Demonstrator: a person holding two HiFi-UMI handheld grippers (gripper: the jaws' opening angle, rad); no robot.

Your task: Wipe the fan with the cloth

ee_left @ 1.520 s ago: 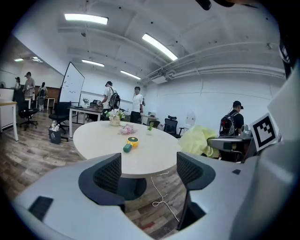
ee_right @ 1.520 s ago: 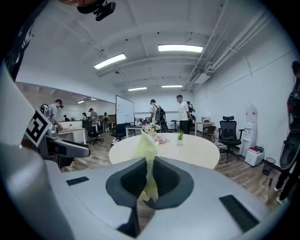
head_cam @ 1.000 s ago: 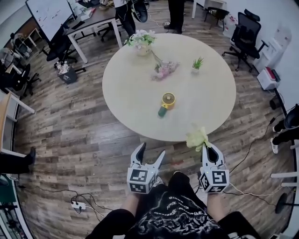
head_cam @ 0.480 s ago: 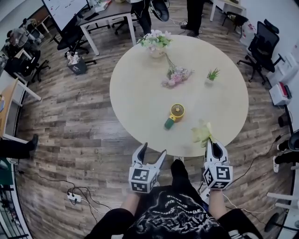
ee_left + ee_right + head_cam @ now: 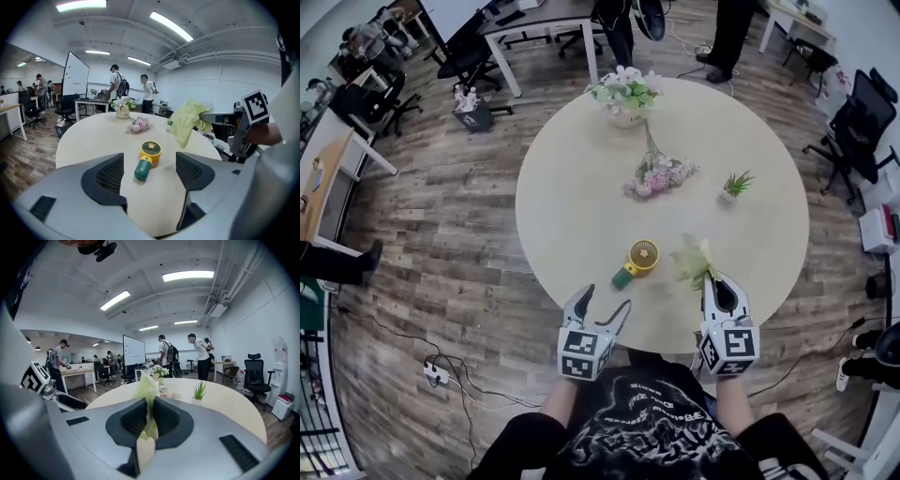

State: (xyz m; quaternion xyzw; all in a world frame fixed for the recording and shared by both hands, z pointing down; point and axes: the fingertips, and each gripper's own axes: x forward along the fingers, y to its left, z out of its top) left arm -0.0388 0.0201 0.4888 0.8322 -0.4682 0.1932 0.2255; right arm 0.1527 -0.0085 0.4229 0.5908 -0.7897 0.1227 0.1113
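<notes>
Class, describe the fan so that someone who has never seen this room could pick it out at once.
Find the big round table in the office. Near its edge closest to the person, this side of the loose flowers and the potted plant, lies the fan. It alone is no plant: a round yellow head on a short green handle.

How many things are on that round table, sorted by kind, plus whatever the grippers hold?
flower bunches: 2 (vase bouquet, loose pink bunch)
potted plant: 1
fan: 1
cloth: 1, in the right gripper
total: 5
</notes>
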